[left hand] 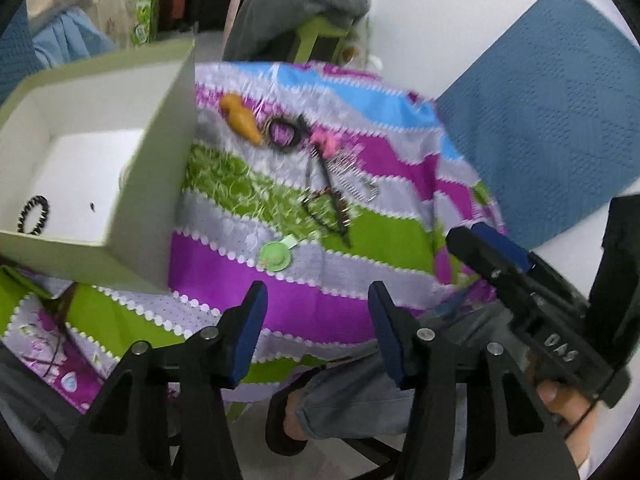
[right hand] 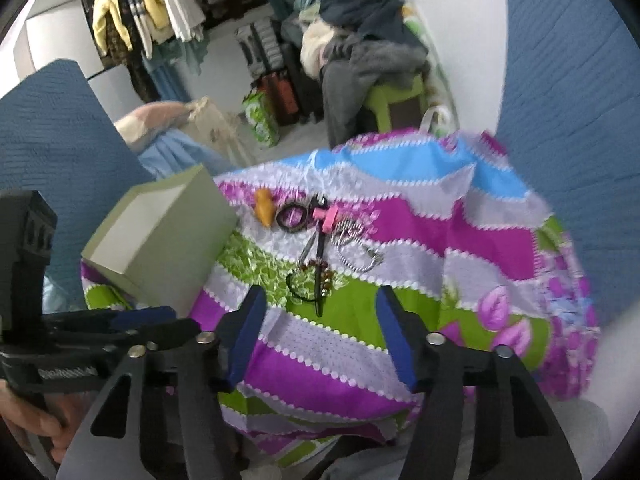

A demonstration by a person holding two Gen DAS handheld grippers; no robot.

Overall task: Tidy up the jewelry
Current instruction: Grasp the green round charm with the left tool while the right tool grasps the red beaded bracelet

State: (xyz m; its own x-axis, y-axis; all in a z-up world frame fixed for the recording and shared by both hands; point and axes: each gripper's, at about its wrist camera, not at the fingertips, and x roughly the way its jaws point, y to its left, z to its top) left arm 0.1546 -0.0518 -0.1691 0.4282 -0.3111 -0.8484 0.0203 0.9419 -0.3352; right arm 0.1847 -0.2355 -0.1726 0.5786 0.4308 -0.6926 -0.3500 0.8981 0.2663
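Jewelry lies on a striped cloth-covered table [left hand: 312, 296]: an orange piece [left hand: 240, 118], a dark ring [left hand: 283, 135], a pink clip [left hand: 326, 145], a silver chain [left hand: 356, 184], a beaded bracelet [left hand: 326, 208] and a green round piece [left hand: 275, 255]. A pale green box [left hand: 152, 184] stands at the left with a black spiral band [left hand: 34, 215] inside. My left gripper [left hand: 316, 320] is open and empty, near the table's front edge. My right gripper [right hand: 320, 324] is open and empty, in front of the bracelet [right hand: 314, 280]. The box [right hand: 168, 240] shows left in the right wrist view.
Blue quilted panels [left hand: 552, 112] stand to the right and left [right hand: 56, 148]. A chair piled with clothes [right hand: 372, 72] and hanging garments [right hand: 140, 12] are behind the table. The person's leg and sandal [left hand: 320, 400] are under the table's front edge.
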